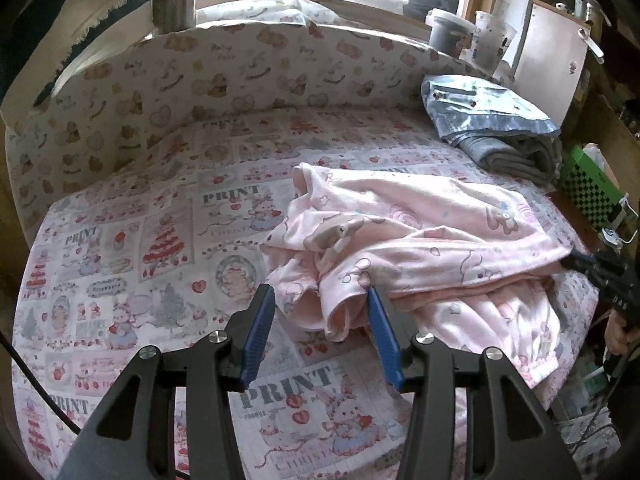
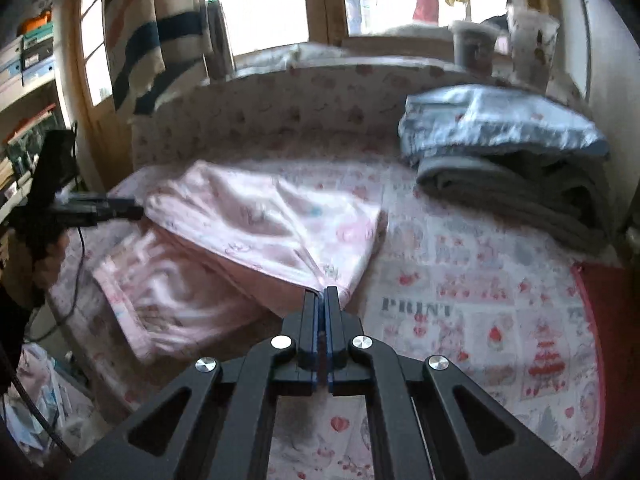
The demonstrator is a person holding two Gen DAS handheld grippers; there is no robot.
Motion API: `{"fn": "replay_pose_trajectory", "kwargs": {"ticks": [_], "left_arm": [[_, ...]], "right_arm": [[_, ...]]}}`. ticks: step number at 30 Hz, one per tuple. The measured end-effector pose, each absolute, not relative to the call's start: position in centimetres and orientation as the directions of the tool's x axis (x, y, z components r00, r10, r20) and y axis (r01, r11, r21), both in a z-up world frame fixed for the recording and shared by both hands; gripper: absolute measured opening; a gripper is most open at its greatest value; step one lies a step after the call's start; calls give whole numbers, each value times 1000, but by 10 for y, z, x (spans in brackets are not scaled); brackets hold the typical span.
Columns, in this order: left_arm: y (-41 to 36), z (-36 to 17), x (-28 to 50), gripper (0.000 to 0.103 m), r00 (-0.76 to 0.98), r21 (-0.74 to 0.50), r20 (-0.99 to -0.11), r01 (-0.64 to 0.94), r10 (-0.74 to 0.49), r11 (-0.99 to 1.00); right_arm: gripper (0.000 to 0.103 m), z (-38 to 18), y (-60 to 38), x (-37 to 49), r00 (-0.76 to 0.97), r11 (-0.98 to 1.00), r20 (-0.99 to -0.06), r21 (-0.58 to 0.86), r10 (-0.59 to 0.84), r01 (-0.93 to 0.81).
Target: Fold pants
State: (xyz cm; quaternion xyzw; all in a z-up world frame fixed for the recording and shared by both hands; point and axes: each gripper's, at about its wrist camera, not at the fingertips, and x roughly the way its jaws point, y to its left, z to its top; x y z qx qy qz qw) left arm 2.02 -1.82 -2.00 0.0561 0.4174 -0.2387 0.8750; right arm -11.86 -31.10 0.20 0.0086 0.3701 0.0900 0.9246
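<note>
Broadly, we work over a tabletop (image 1: pixel 132 264) draped in a thin printed cloth with cartoon panels and the word PRINT; a padded backboard (image 1: pixel 168 80) in a bear print curves round its far edge, which keeps loose fabric from sliding off the back. At the far right corner we see a stack of folded garments (image 1: pixel 492 128): a mottled blue denim piece on top of thick grey cloth, set well apart from the work zone, so we judge it to be finished work.

The pink pants (image 1: pixel 420 236) lie right of centre on the tabletop. They are soft, fleecy and cartoon-printed, and they drape in rounded folds. One broad panel is lifted over a rumpled lower layer, which suggests a fold partway through.

The right gripper (image 2: pixel 321 294) has its jaws pressed fully together on a pinch of the pants' near edge, where the fabric gathers into a tight point. We judge this hold is meant to carry that edge across.

The left gripper (image 1: pixel 320 300) hangs with its jaws moderately apart and nothing clamped; its blue ribbed pads (image 1: pixel 260 340) frame a bunched hem at the pants' left end, one pad just at the cloth. That placement suits a second pinch, not yet made.
</note>
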Motion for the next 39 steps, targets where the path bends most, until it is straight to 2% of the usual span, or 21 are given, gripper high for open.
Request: {"fn": "replay_pose_trajectory", "kwargs": {"ticks": [3, 5, 6, 7, 8, 9, 10, 14, 16, 18, 22, 24, 25, 26, 27, 28, 30, 33, 39], "left_arm": [[-17, -19, 20, 47, 534, -112, -756, 465, -379, 878], [-14, -10, 20, 47, 534, -137, -738, 478, -411, 867], [-13, -5, 20, 49, 537, -150, -726, 486, -429, 861], [-12, 3, 22, 56, 543, -166, -708, 494, -452, 853], [-12, 9, 25, 65, 550, -176, -693, 498, -466, 849], [-14, 13, 29, 67, 553, -180, -683, 506, -478, 843], [-18, 16, 35, 67, 554, -178, -677, 515, -484, 838], [-36, 4, 80, 67, 543, -143, -720, 492, -432, 858], [-41, -8, 102, 65, 518, -156, -747, 472, -416, 868], [-45, -18, 117, 58, 497, -175, -761, 462, -418, 869], [-50, -33, 133, 51, 461, -218, -768, 465, -445, 858], [-52, -39, 140, 43, 440, -251, -768, 461, -465, 851], [-52, -40, 143, 30, 432, -269, -764, 463, -479, 845], [-53, -41, 144, 12, 421, -285, -759, 469, -496, 836], [-54, -41, 145, 6, 415, -298, -754, 477, -510, 827], [-54, -39, 144, 6, 418, -301, -744, 487, -521, 820], [-54, -33, 141, 6, 441, -287, -725, 505, -529, 814], [-50, -21, 134, 5, 469, -287, -692, 519, -549, 805], [-23, 15, 89, 5, 514, -309, -578, 580, -633, 753]], "right_arm": [[3, -11, -307, -115, 656, 976, -727, 98, 203, -194], [9, -8, -305, -117, 656, 975, -727, 87, 201, -203], [20, -4, -306, -118, 670, 973, -710, 96, 215, -210], [28, 2, -309, -120, 687, 969, -687, 118, 238, -217], [50, 9, -313, -121, 704, 965, -661, 144, 260, -221], [62, 15, -317, -120, 721, 961, -636, 166, 275, -221], [63, 23, -323, -118, 748, 961, -605, 181, 275, -207], [62, 36, -342, -86, 780, 968, -578, 205, 240, -145], [62, 30, -347, -60, 751, 967, -617, 227, 236, -117], [51, 15, -353, -36, 702, 959, -664, 264, 257, -102], [49, -6, -355, -8, 650, 953, -707, 290, 278, -93], [49, -13, -354, 0, 637, 948, -712, 304, 293, -96], [48, -15, -354, 6, 631, 943, -712, 320, 307, -98], [46, -18, -355, 10, 629, 936, -708, 339, 321, -95], [37, -20, -357, 14, 627, 930, -704, 356, 334, -96], [32, -21, -358, 16, 622, 921, -700, 377, 352, -98], [9, -22, -358, 20, 618, 907, -686, 405, 385, -116], [7, -14, -355, 16, 651, 915, -663, 381, 370, -132], [7, 26, -340, -42, 759, 925, -532, 270, 376, -268]]}}
